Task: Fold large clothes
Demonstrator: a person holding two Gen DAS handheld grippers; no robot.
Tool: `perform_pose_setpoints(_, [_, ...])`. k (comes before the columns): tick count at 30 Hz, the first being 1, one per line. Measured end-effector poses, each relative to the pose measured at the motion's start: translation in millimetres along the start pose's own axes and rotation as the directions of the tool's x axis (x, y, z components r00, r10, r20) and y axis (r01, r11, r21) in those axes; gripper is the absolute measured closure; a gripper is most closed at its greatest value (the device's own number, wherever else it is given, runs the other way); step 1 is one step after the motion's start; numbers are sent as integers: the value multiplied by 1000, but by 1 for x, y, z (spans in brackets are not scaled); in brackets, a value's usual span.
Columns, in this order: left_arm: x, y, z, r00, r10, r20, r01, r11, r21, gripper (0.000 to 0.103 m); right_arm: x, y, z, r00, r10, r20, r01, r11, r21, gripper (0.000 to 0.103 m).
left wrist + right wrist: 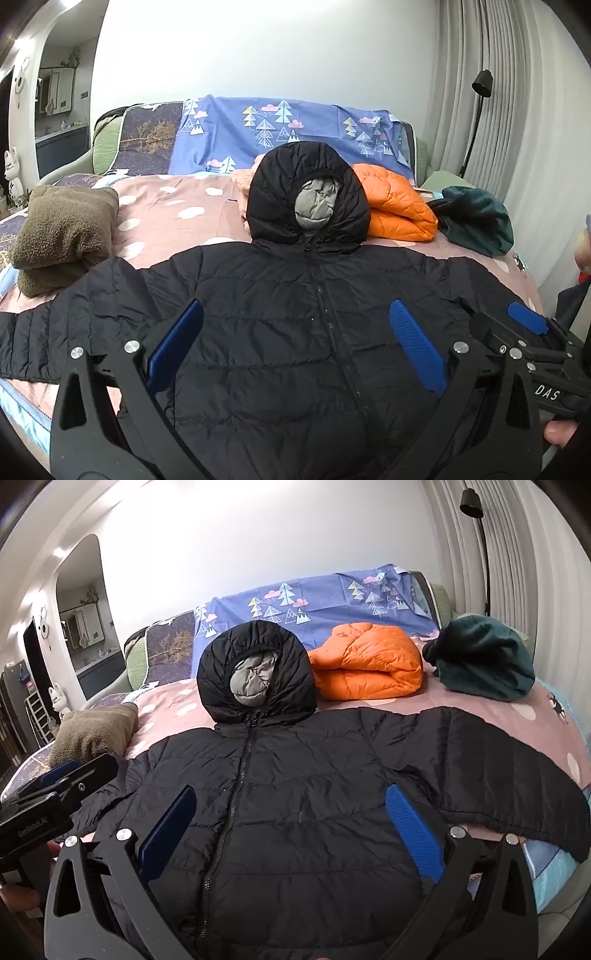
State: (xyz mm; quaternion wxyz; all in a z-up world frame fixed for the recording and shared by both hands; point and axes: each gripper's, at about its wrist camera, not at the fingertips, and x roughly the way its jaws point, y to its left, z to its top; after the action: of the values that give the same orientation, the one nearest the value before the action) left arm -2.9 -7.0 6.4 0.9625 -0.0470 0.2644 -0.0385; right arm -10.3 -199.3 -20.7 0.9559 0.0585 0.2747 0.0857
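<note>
While both jaws gape, black jacket [295, 332] lies beneath them.

Black puffer jacket [280, 332] flat on the bed [177, 210] — wide-open left gripper [295, 347] above it.

The puffer jacket [280, 332] is black with a grey hood lining [317, 205]; beside it lie an orange jacket [397, 208], a dark teal garment [480, 221] and an olive-brown fleece [62, 236] on a pink, white-dotted sheet [177, 218].
</note>
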Motion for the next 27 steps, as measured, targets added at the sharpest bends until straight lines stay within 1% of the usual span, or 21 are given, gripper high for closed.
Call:
perform_pose_setpoints(5, [0, 3, -3, 1000, 10, -6, -10, 1000, 9, 2, 0, -1, 1, 1000, -10, 0, 10, 1000, -18, 1])
perform_pose_setpoints(8, [0, 6, -7, 1000, 15, -12, -15, 1000, 14, 2, -3, -1, 2, 998, -55, 16, 56, 998, -35, 1])
perform_pose_setpoints(13, [-1, 9, -9, 1000, 8, -16, -8, 1000, 0, 2, -5, -5, 1, 999, -47, 19, 48, 999, -23, 1])
perform_pose_setpoints(16, [-3, 10, -10, 1000, 7, -11, -7, 1000, 2, 2, -6, -2, 0, 997, -75, 23, 76, 996, -50, 1])
perform_pose_setpoints(20, [-4, 9, -11, 1000, 8, -9, -8, 1000, 3, 2, -7, -1, -1, 998, -60, 23, 61, 997, -47, 1])
perform_pose_setpoints(27, [-7, 13, -10, 1000, -11, -5, 11, 1000, -18, 2, -9, 3, -1, 999, -39, 29, 40, 998, -51, 1])
